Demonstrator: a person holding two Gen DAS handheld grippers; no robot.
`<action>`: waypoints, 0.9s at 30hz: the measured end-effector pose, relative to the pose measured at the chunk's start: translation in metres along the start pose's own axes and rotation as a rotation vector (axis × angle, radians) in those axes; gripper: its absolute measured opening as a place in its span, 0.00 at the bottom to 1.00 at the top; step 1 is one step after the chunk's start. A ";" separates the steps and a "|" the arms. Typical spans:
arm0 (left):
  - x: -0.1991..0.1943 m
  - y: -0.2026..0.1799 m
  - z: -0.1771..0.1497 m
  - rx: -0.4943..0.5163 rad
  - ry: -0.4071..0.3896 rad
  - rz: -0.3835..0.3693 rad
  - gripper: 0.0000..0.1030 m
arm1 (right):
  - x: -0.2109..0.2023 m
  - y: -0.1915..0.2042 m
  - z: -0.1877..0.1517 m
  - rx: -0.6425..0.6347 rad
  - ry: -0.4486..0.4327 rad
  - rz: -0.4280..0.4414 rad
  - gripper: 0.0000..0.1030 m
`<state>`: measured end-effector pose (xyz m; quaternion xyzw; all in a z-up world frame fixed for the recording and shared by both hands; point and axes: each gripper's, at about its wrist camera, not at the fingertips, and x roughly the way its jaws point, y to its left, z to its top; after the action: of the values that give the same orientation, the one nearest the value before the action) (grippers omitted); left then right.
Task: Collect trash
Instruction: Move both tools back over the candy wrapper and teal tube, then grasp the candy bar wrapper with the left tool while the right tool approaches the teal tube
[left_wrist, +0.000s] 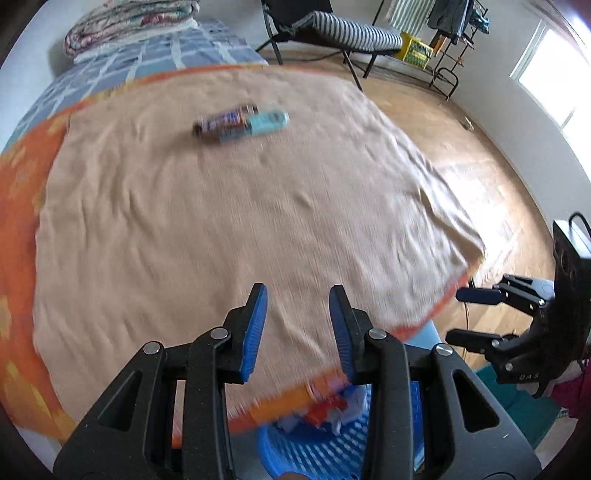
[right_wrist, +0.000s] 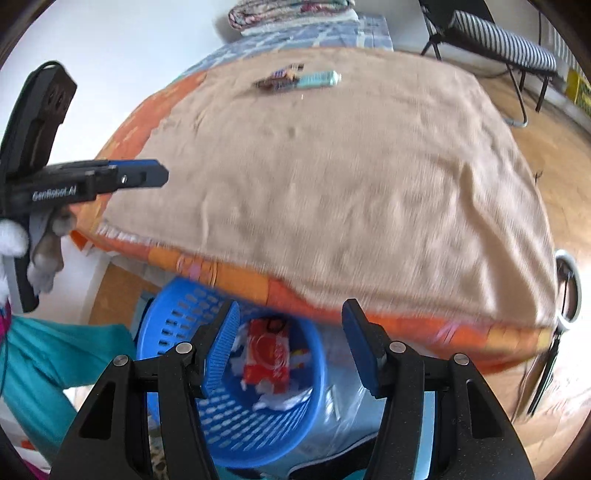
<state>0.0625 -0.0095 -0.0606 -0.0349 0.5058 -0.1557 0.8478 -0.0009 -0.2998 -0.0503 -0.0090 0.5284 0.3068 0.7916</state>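
We are holding the left gripper above the near edge of the beige woven blanket that is covering the bed, its blue-padded fingers standing apart with nothing between them. We are holding the right gripper beside it, its jaws spread wider and likewise gripping nothing; it is showing in the left wrist view at the right edge.

Two pieces of trash are lying far across the blanket, well apart from both grippers: a dark brown snack wrapper and, touching its right end, a light blue tube-shaped wrapper (both are blurred, so we cannot read any print). In the right wrist view the same pair is sitting near the blanket's far edge.

Below the orange patterned border of the bedding, a round blue perforated plastic basket is standing on the floor, partly tucked under the overhanging edge. Inside it a red and white crumpled package is lying among white scraps of paper. The basket's rim is also peeking out between the left fingers.

Further off, a folding chair with a black-and-white striped cushion is standing on the wooden floor, and a folded patterned quilt is resting at the bed's far end.
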 end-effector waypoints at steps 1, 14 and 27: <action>0.001 0.005 0.011 -0.007 -0.010 -0.003 0.34 | -0.001 -0.003 0.009 0.003 -0.014 -0.001 0.55; 0.043 0.060 0.133 -0.087 -0.078 -0.012 0.42 | 0.009 -0.030 0.108 -0.019 -0.198 -0.014 0.55; 0.121 0.102 0.184 -0.152 -0.032 -0.034 0.42 | 0.072 -0.066 0.183 0.102 -0.116 0.049 0.55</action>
<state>0.2988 0.0331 -0.0953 -0.1102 0.5019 -0.1305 0.8479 0.2018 -0.2569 -0.0508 0.0618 0.4968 0.2987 0.8125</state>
